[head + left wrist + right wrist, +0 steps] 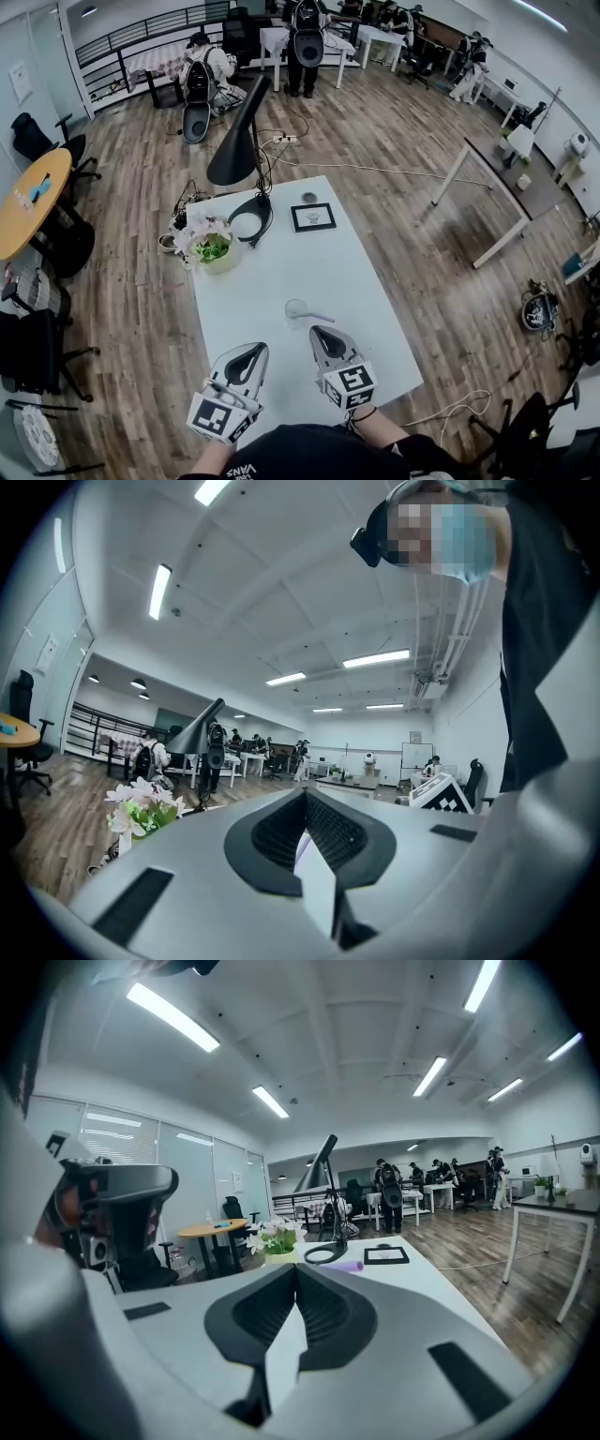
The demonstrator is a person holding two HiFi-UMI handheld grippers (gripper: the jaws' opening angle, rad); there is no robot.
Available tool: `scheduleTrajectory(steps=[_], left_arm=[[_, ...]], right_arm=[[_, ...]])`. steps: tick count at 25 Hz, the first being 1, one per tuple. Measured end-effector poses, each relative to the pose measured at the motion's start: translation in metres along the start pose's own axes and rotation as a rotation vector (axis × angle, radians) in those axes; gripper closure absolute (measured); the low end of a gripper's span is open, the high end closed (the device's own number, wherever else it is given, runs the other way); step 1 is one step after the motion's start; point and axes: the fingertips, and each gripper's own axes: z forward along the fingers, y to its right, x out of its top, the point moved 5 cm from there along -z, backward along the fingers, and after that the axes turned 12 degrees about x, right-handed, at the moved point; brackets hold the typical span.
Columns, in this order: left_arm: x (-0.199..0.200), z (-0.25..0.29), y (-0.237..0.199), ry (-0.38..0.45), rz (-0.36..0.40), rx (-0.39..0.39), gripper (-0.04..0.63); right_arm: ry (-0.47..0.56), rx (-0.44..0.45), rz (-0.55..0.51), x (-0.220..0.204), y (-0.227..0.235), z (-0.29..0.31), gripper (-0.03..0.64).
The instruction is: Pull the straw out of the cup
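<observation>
A clear, round plastic cup (pixel 296 310) stands on the white rectangular table (pixel 281 253), just ahead of both grippers. A pale purple straw (pixel 320 317) leans out of it to the right. The left gripper (pixel 251 352) and the right gripper (pixel 324 336) hover apart from it, each with its jaws pressed together on nothing.

Both held over the near edge of the table (pixel 281 253), side by side, apart. Left gripper (pixel 255 349): jaws pressed together, nothing between, pointing away from the person. Right gripper (pixel 318 331): jaws likewise together, empty, nose tipped slightly down. Right wrist (pixel 368 419) visible behind its marker cube
</observation>
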Motion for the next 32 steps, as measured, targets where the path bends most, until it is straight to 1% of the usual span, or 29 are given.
scheduleTrajectory(steps=[8,15,23,24,25,26,32], left_arm=[[0.0,-0.001,-0.005,-0.002,-0.006,0.017,0.584],[-0.001,-0.003,-0.005,-0.009,-0.008,0.024,0.584],[-0.001,-0.002,-0.007,-0.008,-0.014,0.034,0.584],[-0.002,-0.002,-0.008,-0.008,-0.014,0.036,0.584],[-0.002,-0.003,-0.008,-0.009,-0.014,0.038,0.584],[-0.001,-0.003,-0.009,-0.009,-0.014,0.039,0.584],[0.0,-0.002,-0.008,-0.019,-0.013,0.045,0.584]], right_arm=[[-0.042,0.003,0.026,-0.015,0.005,0.009,0.598],[-0.066,-0.014,0.059,-0.021,0.012,0.015,0.598],[-0.099,-0.012,0.06,-0.024,0.018,0.024,0.592],[-0.1,-0.007,0.067,-0.024,0.018,0.026,0.572],[-0.102,-0.002,0.075,-0.025,0.019,0.028,0.527],[-0.103,0.004,0.082,-0.025,0.019,0.03,0.502],[-0.08,0.0,0.085,-0.021,0.026,0.037,0.46]])
